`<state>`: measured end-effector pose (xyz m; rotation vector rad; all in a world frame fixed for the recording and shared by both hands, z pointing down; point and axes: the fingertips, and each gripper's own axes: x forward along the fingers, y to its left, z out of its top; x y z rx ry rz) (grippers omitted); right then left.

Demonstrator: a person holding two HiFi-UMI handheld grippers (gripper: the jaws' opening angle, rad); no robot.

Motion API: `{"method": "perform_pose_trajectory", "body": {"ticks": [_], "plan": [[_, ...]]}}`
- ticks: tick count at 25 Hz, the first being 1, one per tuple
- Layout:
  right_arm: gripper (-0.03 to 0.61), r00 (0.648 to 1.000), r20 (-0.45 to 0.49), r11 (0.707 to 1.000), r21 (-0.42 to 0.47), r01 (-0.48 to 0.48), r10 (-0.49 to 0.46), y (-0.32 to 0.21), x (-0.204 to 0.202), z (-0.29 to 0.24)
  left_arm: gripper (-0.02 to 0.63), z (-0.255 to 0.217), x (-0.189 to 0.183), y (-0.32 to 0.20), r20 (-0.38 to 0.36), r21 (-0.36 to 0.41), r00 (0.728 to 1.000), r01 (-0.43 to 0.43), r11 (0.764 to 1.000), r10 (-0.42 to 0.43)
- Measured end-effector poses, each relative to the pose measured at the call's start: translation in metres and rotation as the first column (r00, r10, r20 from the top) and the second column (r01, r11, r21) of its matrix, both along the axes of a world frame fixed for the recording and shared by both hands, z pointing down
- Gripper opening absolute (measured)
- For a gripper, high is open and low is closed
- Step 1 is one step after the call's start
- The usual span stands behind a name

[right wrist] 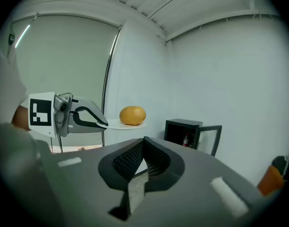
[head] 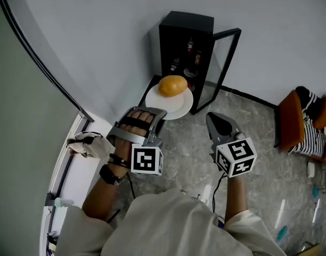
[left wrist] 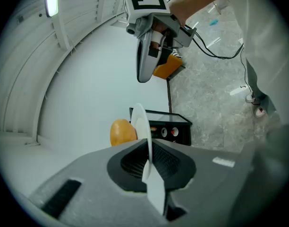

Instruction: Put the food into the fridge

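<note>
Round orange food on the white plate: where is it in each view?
Head view: round orange food at centre, on the round white plate, just short of the black mini fridge.
Left gripper view: the food sits left of centre, beside the edge-on plate.
Right gripper view: the food sits slightly left of centre, on the plate.
Shared landmark: that fridge, door open.

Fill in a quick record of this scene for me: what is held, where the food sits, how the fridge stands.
Left hand-held gripper: shut on plate rim
Food: round, orange, on the plate
Right hand-held gripper: shut, empty
Fridge: black, door open, bottles inside
</note>
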<state>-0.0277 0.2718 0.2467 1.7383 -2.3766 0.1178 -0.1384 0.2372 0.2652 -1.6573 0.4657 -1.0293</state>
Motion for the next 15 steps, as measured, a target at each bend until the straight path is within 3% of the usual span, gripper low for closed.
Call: {"method": "perform_pose_trajectory", "body": {"ticks": [15], "plan": [[0.008,0.999,0.028,0.999,0.042,-0.03,0.029,0.002,0.014,-0.005,0.017,0.001,0.005,0.001,0.003,0.003,1.0,0.019,1.0,-0.019]]}}
